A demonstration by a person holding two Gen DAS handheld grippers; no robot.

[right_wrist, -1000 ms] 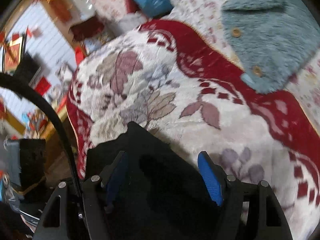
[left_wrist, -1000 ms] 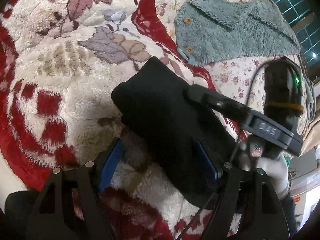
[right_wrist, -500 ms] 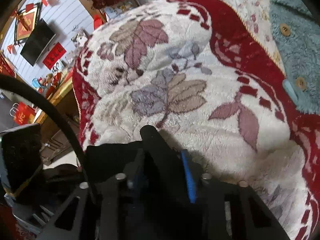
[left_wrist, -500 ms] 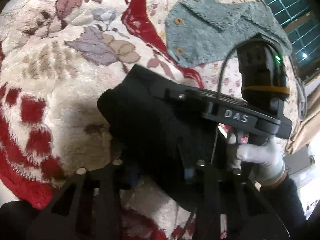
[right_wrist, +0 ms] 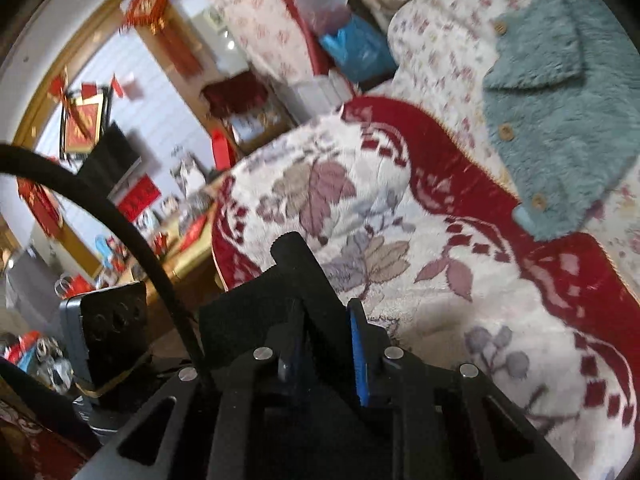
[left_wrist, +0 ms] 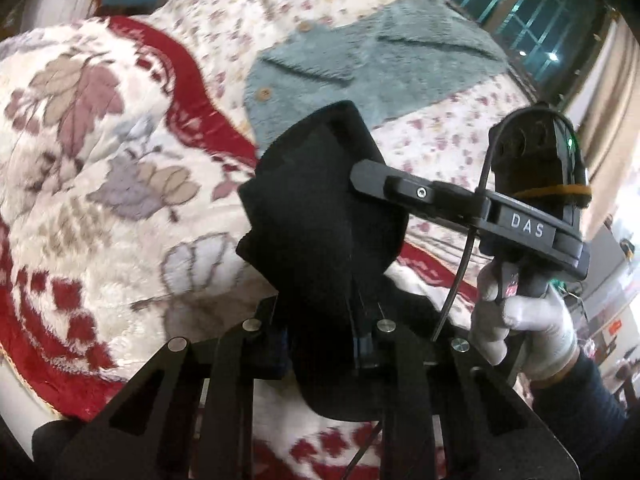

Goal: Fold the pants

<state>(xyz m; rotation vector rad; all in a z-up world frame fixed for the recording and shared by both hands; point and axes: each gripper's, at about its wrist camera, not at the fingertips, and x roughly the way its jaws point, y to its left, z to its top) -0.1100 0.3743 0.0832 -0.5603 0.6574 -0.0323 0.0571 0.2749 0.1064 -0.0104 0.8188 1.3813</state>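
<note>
The black pants (left_wrist: 320, 208) are a folded bundle lifted off the floral blanket (left_wrist: 100, 168). My left gripper (left_wrist: 324, 344) is shut on the bundle's near edge. My right gripper (left_wrist: 360, 176) reaches in from the right, held by a white-gloved hand (left_wrist: 516, 320), and grips the bundle's far side. In the right wrist view my right gripper (right_wrist: 324, 344) is shut on the black fabric (right_wrist: 288, 280), which rises between the blue pads (right_wrist: 358, 356).
A teal fleece garment with buttons (left_wrist: 372, 64) lies on the flowered sheet behind; it also shows in the right wrist view (right_wrist: 560, 120). Beyond the blanket's left edge (right_wrist: 224, 248) are room clutter, red decorations and a blue bag (right_wrist: 356, 52).
Both grippers went from open around the pants to shut on them. The bundle has been lifted off the blanket and both views have tilted up.
</note>
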